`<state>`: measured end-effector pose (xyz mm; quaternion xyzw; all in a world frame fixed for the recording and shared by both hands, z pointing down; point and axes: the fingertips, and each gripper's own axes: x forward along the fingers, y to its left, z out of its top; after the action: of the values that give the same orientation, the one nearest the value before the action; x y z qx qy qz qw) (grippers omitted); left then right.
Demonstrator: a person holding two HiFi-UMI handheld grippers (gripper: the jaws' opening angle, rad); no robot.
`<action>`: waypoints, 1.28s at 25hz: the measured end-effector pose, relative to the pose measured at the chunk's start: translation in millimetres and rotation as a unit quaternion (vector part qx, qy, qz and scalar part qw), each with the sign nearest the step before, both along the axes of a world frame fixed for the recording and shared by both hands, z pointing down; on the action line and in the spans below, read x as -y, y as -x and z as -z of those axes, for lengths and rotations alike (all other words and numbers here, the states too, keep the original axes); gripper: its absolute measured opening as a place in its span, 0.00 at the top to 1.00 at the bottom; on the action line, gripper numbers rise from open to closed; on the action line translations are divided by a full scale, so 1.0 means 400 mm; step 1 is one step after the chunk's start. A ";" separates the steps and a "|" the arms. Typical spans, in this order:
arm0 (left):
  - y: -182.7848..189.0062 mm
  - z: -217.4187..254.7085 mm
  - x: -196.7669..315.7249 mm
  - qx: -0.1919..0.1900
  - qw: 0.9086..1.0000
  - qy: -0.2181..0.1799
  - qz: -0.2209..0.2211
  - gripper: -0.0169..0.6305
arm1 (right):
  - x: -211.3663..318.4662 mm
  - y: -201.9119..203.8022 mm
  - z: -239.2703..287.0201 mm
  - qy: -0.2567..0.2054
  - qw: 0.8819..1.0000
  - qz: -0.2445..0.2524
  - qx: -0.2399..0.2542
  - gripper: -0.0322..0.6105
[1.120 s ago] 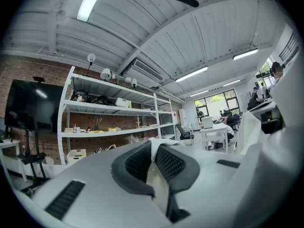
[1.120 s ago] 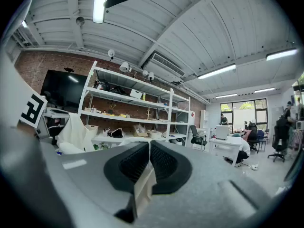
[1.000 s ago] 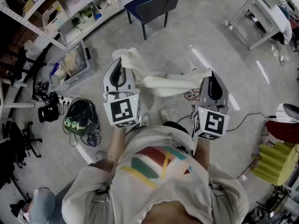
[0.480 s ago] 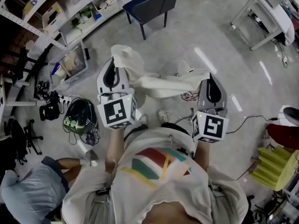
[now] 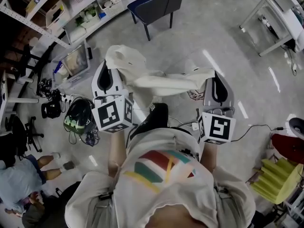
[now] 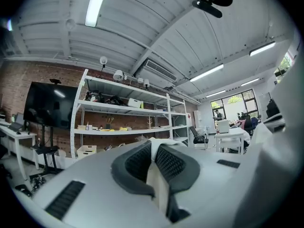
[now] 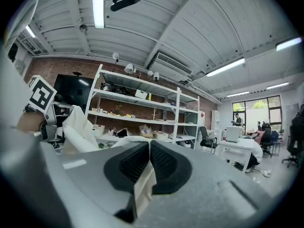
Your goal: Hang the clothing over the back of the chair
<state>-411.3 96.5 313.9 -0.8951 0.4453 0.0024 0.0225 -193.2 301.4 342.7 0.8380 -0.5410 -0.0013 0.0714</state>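
Note:
A cream garment [image 5: 159, 83] hangs stretched between my two grippers above the floor. My left gripper [image 5: 107, 65] is shut on its bunched left end, and cloth [image 6: 157, 186] shows pinched between the dark pads. My right gripper [image 5: 216, 79] is shut on the right end, with a fold of cloth [image 7: 142, 190] between its pads. The chair [image 5: 157, 4], dark blue with a dark back, stands ahead at the top of the head view, apart from the garment. It appears small and far off as the chair [image 7: 207, 139] in the right gripper view.
White shelving [image 5: 71, 20] with boxes runs along the upper left. A screen [image 5: 74, 63], a dark bag [image 5: 81, 120] and cables lie on the floor at left. A white table [image 5: 278, 20] stands at upper right, yellow foam [image 5: 278, 175] at lower right. A person [image 5: 21, 184] crouches at lower left.
Both grippers have carried the garment a little further toward the chair, the left one drifting left. My dark shoe has stepped forward. The person at lower left has shifted.

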 end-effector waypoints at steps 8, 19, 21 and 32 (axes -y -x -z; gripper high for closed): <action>-0.090 0.001 0.082 -0.007 1.000 -0.016 -0.015 0.94 | 0.075 -0.089 -0.019 -0.007 1.000 -0.016 0.009 0.94; -0.336 -0.034 0.355 -0.021 1.000 -0.008 0.013 0.94 | 0.299 -0.325 -0.042 0.028 1.000 -0.002 0.000 0.94; -0.379 -0.041 0.413 -0.021 1.000 0.000 0.023 0.94 | 0.352 -0.378 -0.040 0.039 0.999 0.006 -0.004 0.93; -0.674 -0.020 0.680 -0.047 0.999 0.017 0.019 0.94 | 0.709 -0.662 0.041 0.045 0.996 0.057 -0.043 0.93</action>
<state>-141.7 -175.5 321.7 -0.8855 0.4630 0.0364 -0.0141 71.5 17.6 326.2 0.8009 -0.5838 -0.0169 0.1320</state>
